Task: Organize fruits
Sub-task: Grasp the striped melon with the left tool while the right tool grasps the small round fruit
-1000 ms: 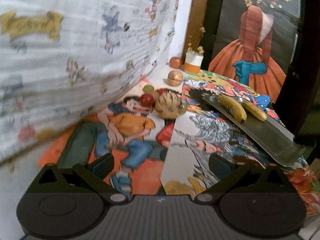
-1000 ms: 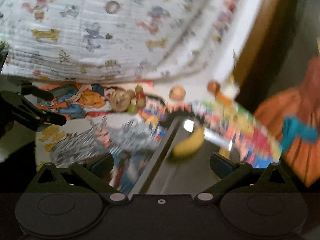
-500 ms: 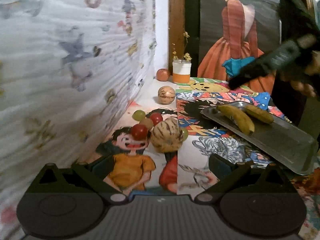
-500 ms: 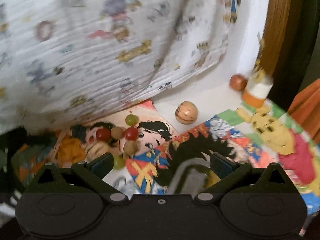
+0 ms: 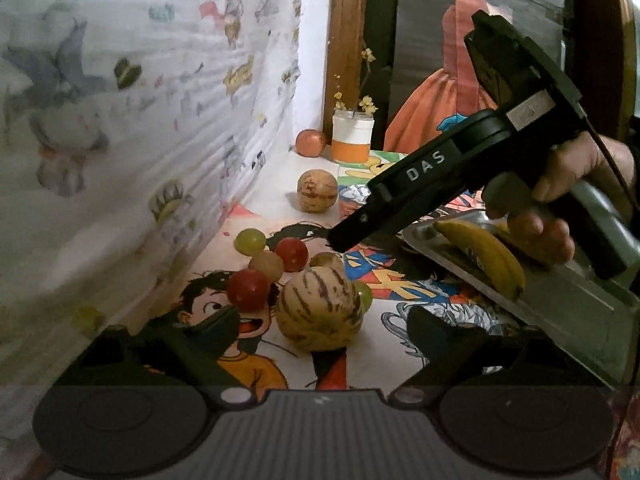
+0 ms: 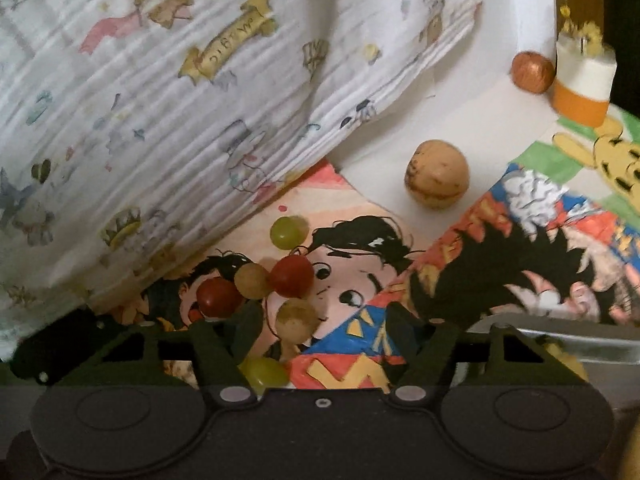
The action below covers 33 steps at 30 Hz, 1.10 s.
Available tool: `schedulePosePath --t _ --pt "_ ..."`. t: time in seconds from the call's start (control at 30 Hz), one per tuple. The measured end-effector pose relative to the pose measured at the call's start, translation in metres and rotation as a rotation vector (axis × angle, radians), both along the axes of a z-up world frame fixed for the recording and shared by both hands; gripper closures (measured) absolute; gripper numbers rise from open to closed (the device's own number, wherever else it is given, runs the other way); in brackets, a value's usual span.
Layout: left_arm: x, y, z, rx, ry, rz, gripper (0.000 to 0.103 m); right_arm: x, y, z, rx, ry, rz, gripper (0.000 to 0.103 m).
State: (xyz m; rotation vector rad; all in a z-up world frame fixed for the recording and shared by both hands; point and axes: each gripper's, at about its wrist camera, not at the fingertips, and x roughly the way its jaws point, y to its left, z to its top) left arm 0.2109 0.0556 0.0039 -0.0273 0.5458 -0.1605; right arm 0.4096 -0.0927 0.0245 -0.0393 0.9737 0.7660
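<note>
Two yellow bananas (image 5: 486, 256) are lying on the flat grey metal tray (image 5: 568, 308), their long axes running from upper left to lower right in the left wrist view. The far banana is mostly hidden behind the person's hand (image 5: 556, 200). The tray's far corner is covered by the right gripper (image 6: 320, 322), and its near corner is cut off by the frame.

The left gripper (image 5: 320, 330) is closing its jaws, which are standing wide around the large striped tan melon-like fruit (image 5: 318, 308) without touching it.

The right gripper's jaws are narrowing around a small tan round fruit (image 6: 297, 317). Whether the pads are touching it cannot be told.

The cluster on the cartoon-printed table cover (image 5: 408, 288) is comprising two red round fruits (image 5: 248, 290), two tan ones and two green ones (image 5: 250, 241). A second green one is showing partly behind the right gripper's left finger.

One smaller striped fruit (image 5: 317, 191) is lying apart, nearer the wall. One orange ball (image 5: 311, 143) is sitting just beside the white-and-orange jar (image 5: 352, 140).
</note>
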Motion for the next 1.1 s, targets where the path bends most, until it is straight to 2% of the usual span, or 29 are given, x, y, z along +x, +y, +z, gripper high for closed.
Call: schedulePosePath --t 0.13,0.27,0.4,0.53,0.73,0.9,1.1 --pt "0.008 0.003 -0.003 -0.048 0.023 0.020 0.022 0.001 0.005 -0.001 0.026 0.012 0.000 0.042" --pt "0.013 0.007 -0.004 -0.086 0.032 0.035 0.027 0.002 0.011 -0.002 0.017 0.019 -0.010 0.051" --pt "0.019 0.007 -0.005 -0.101 0.044 0.052 0.036 0.003 0.015 -0.005 0.024 0.033 -0.015 0.052" --pt "0.023 0.009 -0.006 -0.127 0.053 0.071 0.045 0.003 0.017 -0.006 0.029 0.036 -0.022 0.058" --pt "0.024 0.009 -0.006 -0.124 0.055 0.075 0.046 0.002 0.019 -0.007 0.061 0.055 -0.015 0.073" --pt "0.022 0.009 -0.006 -0.149 0.065 0.093 0.046 0.000 0.016 -0.008 0.074 0.054 -0.023 0.074" --pt "0.015 0.005 0.001 -0.143 0.062 0.095 0.046 -0.008 -0.003 0.000 0.111 0.049 -0.045 0.074"
